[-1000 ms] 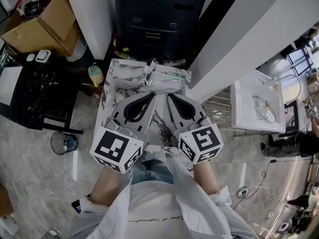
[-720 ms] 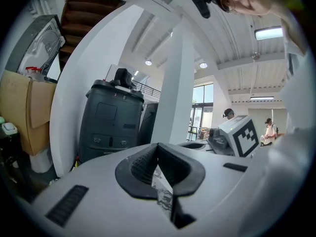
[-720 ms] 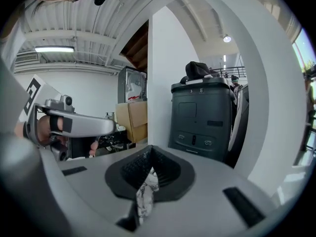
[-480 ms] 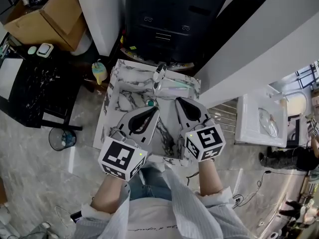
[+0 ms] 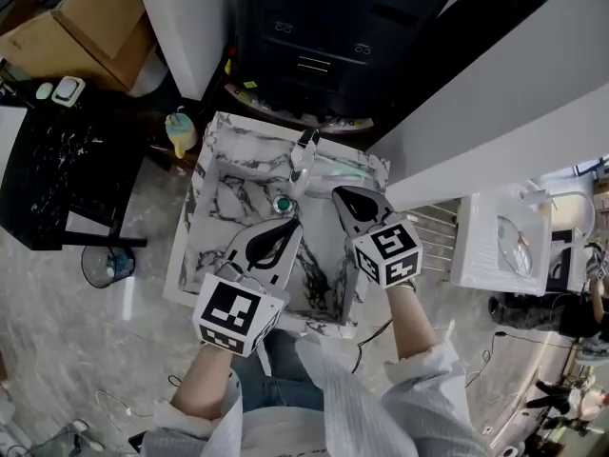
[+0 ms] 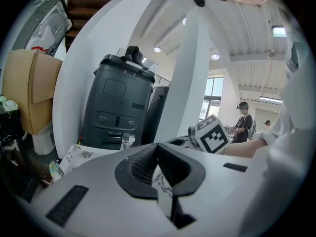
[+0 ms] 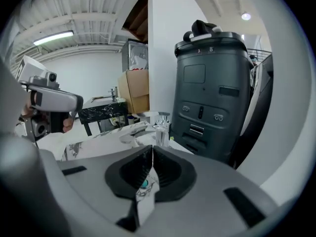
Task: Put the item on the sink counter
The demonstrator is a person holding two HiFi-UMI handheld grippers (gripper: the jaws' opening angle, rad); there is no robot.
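Observation:
The white marble sink counter [image 5: 187, 238] lies below me, with a chrome faucet [image 5: 303, 150] at its back rim and a teal drain plug [image 5: 282, 203] in the basin. A pale green item [image 5: 338, 172] lies on the back ledge right of the faucet. My left gripper [image 5: 296, 223] hovers over the basin near the drain, shut and empty; its jaws meet in the left gripper view [image 6: 158, 145]. My right gripper [image 5: 336, 192] is over the basin's right side, close to the ledge, also shut with nothing in it [image 7: 151, 147]. The faucet [image 7: 161, 127] stands just ahead of it.
A dark grey cabinet [image 5: 314, 36] stands behind the counter, between a white pillar [image 5: 186, 17] and a slanting white wall [image 5: 495, 103]. A small yellow-and-teal bottle [image 5: 179, 133] sits at the counter's left. A black marble table [image 5: 57, 174], a bin [image 5: 107, 267] and a white washbasin [image 5: 495, 228] flank it.
Both grippers have moved forward over the basin, the right one nearer the faucet ledge. The drain plug, hidden a second ago, now shows between them. Both stay shut.

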